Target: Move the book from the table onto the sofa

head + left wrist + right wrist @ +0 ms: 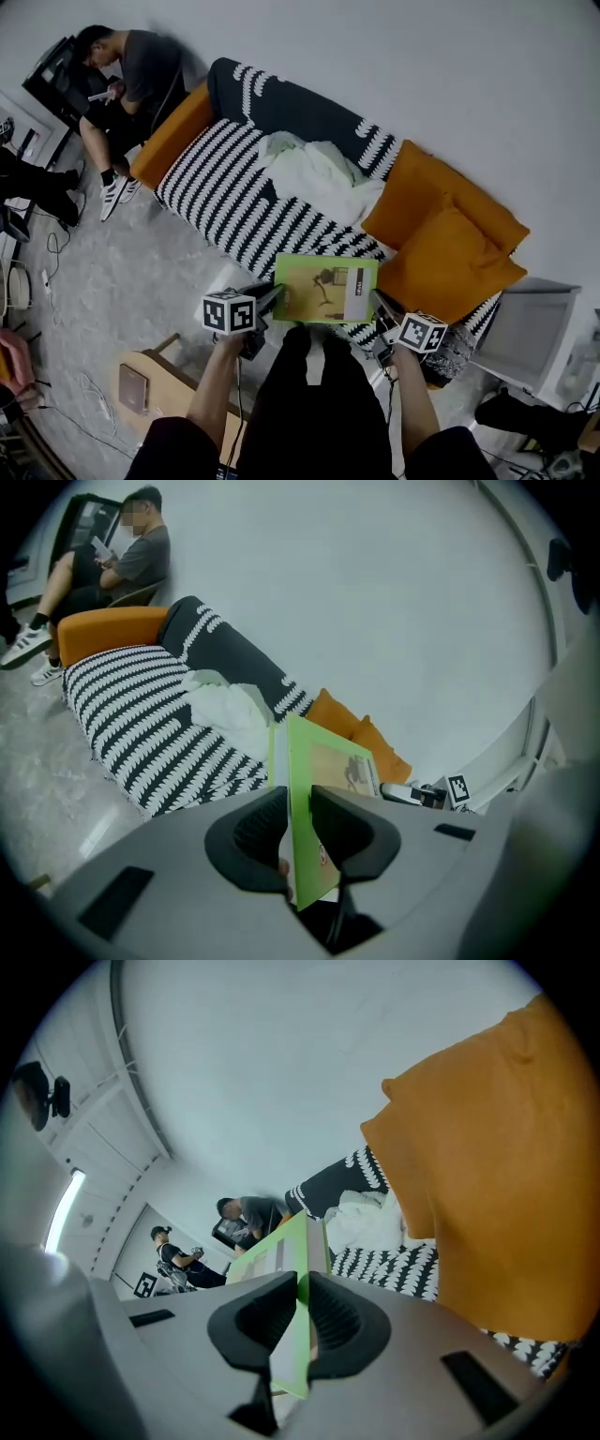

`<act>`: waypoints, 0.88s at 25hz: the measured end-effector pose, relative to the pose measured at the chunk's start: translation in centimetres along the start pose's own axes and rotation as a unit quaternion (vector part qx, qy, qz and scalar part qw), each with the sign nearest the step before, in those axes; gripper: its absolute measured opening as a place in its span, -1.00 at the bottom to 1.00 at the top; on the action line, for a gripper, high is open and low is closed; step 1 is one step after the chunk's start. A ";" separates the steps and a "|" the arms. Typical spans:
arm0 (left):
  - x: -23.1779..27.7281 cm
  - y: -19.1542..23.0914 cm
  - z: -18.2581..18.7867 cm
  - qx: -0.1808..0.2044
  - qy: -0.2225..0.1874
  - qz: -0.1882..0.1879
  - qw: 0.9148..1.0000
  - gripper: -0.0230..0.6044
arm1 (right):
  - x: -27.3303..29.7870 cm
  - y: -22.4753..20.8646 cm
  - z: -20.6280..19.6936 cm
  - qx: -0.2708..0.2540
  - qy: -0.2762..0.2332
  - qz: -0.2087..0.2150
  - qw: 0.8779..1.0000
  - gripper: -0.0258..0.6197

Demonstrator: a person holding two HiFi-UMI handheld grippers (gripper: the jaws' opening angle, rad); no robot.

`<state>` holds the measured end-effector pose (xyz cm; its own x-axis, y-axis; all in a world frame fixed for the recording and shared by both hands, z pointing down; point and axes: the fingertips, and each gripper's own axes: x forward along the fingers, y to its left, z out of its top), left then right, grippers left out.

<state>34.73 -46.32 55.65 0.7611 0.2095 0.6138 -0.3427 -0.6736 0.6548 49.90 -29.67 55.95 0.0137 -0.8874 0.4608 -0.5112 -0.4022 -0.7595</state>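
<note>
Carrying was the step in hand. The book hung over the sofa's near edge, clear of the bench, with the left gripper clenched on its left edge and the right gripper on its right. Next, I judge, both should lower it onto the seat and release together.

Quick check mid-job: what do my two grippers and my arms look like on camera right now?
The left gripper and right gripper look alike: each has a smooth grey body, black ribbed pads and a marker cube of black-and-white squares. The person wears short black sleeves.
</note>
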 end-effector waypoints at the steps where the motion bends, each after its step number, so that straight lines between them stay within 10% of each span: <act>1: 0.0 0.3 0.4 -0.001 0.000 0.000 1.000 -0.64 | 0.4 0.1 0.1 0.000 0.002 0.001 1.000 -0.74; 22: 8.9 9.5 5.3 -0.003 0.008 0.021 1.000 -0.64 | 12.2 -6.9 3.2 -0.010 0.048 0.001 0.999 -0.74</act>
<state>41.17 -54.57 65.05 0.7373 0.1925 0.6475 -0.3769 -0.6782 0.6308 56.40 -38.40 65.32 -0.0688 -0.8623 0.5016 -0.5284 -0.3950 -0.7515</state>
